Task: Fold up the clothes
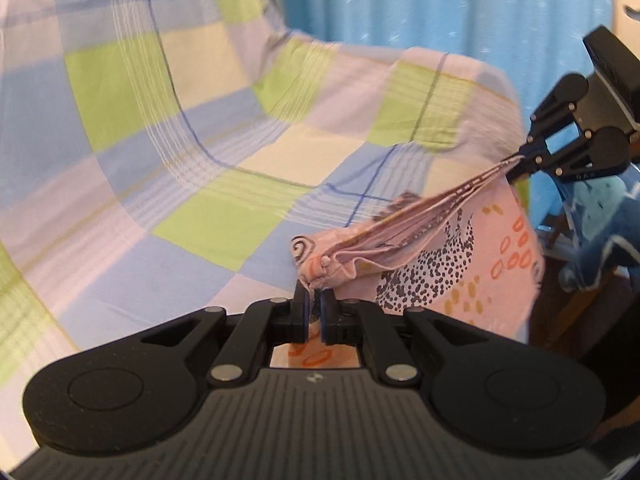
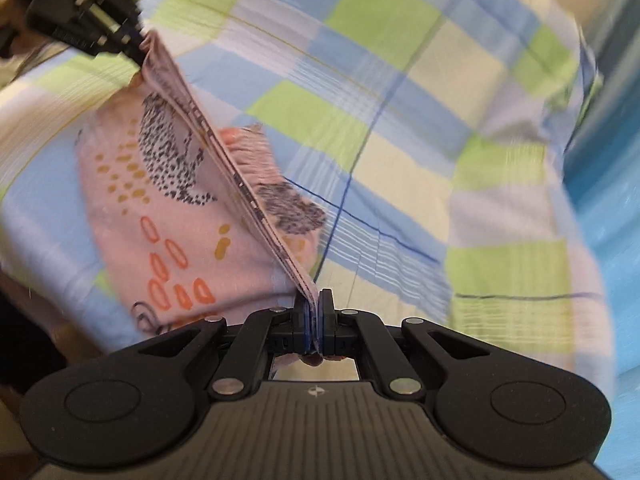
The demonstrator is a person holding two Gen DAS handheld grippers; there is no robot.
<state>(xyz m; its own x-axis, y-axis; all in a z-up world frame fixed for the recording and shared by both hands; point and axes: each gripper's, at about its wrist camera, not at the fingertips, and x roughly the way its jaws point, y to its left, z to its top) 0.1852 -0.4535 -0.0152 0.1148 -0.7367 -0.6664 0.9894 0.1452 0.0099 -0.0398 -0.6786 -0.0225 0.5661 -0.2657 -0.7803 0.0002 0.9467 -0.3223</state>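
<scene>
Both grippers clamped on one pink printed garment [image 1: 452, 248] above a checked bedsheet [image 1: 168, 128]. Left gripper [image 1: 314, 300] with jaws narrow, pinched on a bunched corner of the cloth; right gripper [image 1: 520, 160] off to the far side, jaws likewise closed tight on the opposite end of the same hem. Between the two, a taut doubled edge [image 2: 240, 176] stretched in a straight line, layers stacked together, so probably one fold already in and the edges kept aligned by tension. Rest of the garment hanging below that line, its lower part draped onto the bedsheet near the bed's edge, dotted and orange-ring print facing up. Held high and pulled apart most likely to let the weight of the cloth smooth the wrinkles and square the corners before laying it flat. Seen from the right wrist: right gripper [image 2: 314, 312] shut on the hem, left gripper [image 2: 132, 46] up in the far corner, some motion blur over the sheet. Blue curtain [image 1: 420, 4] behind the bed; blue patterned cloth [image 1: 600, 236] on something at the right, hard to identify. Likely next: lowering onto the bed without losing the stretch, slack being the main risk to a clean fold.
</scene>
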